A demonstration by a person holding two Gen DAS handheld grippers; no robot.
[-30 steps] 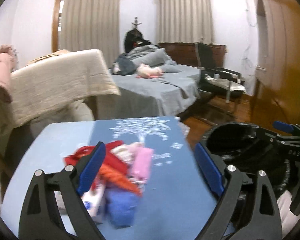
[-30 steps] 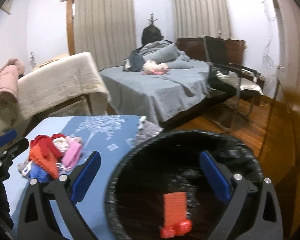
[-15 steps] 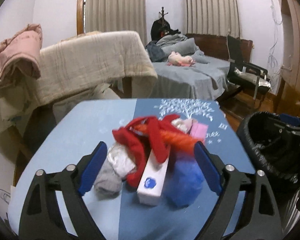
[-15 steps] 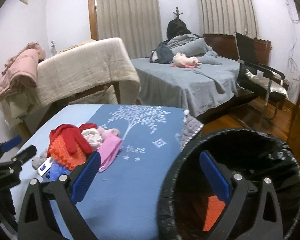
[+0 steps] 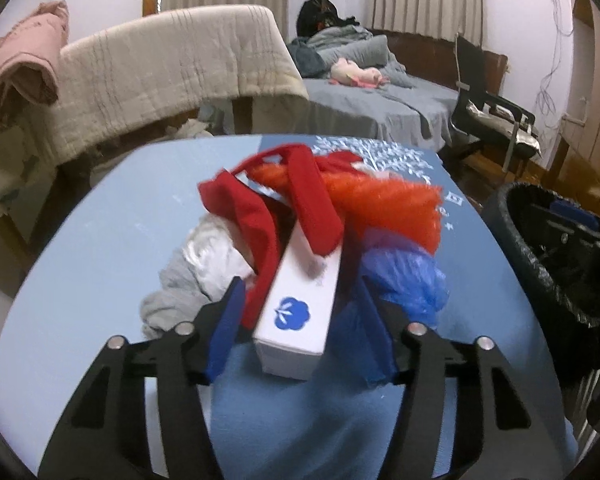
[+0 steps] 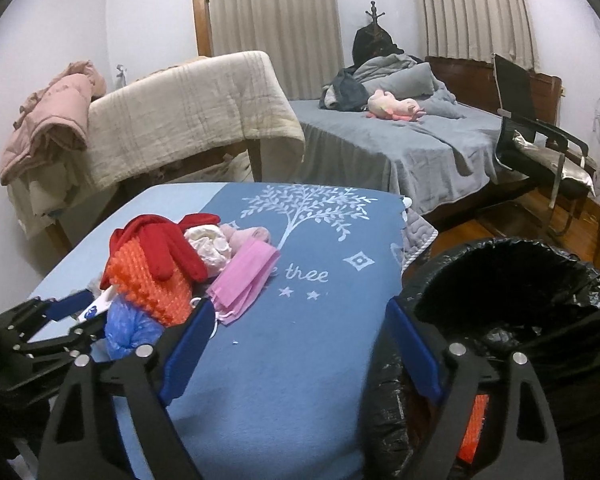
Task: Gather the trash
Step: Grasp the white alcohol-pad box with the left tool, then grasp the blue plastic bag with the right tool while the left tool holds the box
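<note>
A trash pile lies on the blue tablecloth (image 5: pixel 112 264): a white box with a blue logo (image 5: pixel 304 292), red gloves (image 5: pixel 256 216), an orange knobbly piece (image 5: pixel 388 204), a blue plastic bag (image 5: pixel 408 280), grey-white cloth (image 5: pixel 196 276) and a pink mask (image 6: pixel 244 276). My left gripper (image 5: pixel 300 284) is low at the pile's near side. Its jaws are closing with the white box's near end between them, a small gap still on each side. My right gripper (image 6: pixel 300 308) hangs over the table's right part, jaws narrowing slightly, nothing between them, with its right finger over the bin's rim.
A bin lined with a black bag (image 6: pixel 520 280) stands against the table's right edge, with an orange item (image 6: pixel 474 428) inside. Behind are a blanket-draped rack (image 6: pixel 188 120), a grey bed (image 6: pixel 400 148) and a black chair (image 6: pixel 540 144) on wooden floor.
My left gripper came down and in toward the pile, and its jaws narrowed around the white box. My right gripper swung left from above the bin to over the table's right part.
</note>
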